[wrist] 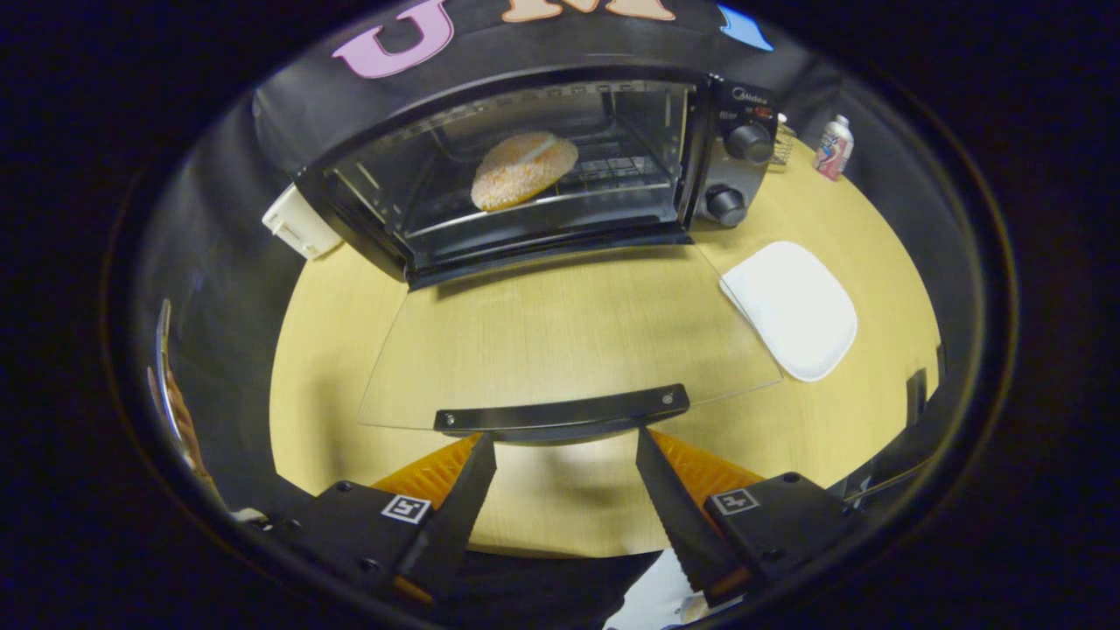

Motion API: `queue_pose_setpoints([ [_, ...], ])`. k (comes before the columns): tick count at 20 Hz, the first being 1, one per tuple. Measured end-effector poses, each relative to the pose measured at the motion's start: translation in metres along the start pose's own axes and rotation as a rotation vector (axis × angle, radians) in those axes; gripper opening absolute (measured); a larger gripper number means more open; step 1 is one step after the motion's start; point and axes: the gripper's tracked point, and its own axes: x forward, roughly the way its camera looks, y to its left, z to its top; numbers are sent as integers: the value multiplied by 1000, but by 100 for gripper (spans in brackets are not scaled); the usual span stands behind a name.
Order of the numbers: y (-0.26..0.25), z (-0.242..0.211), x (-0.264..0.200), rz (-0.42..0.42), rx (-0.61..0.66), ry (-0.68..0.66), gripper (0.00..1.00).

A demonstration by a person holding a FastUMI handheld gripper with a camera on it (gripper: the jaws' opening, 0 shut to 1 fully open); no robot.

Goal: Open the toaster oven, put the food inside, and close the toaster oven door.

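Spread wide, the hand-held gripper (pixel 566 442) grips nothing; its two fingers (pixel 464 490) reach up to the near edge of the toaster oven's lowered door, their tips just under the dark door handle (pixel 562 413), one tip below each end of the bar, with bare worktop (pixel 560 499) showing in the gap between them. Whether the tips touch the handle cannot be told. The glass door (pixel 560 337) lies folded down flat toward the fingers, the wood-look surface visible through it. Beyond the door stands the toaster oven (pixel 525 166), its chamber open, and inside it the food (pixel 523 169), a round seeded bun, rests tilted on the wire rack (pixel 612 171). Two round knobs (pixel 749 143) sit one above the other on the oven's control panel, on the right of the chamber. A white plate (pixel 792 306) lies on the worktop just beside the door's right edge. Further back, near the oven's knob side, stands a small bottle (pixel 834 147). A white box-like object (pixel 299 223) sits against the oven's left side.
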Motion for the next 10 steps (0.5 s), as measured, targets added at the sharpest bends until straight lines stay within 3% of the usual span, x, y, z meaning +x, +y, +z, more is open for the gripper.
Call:
queue_pose_setpoints([
  [10, 4, 38, -29, -11, 12, -66, 100],
])
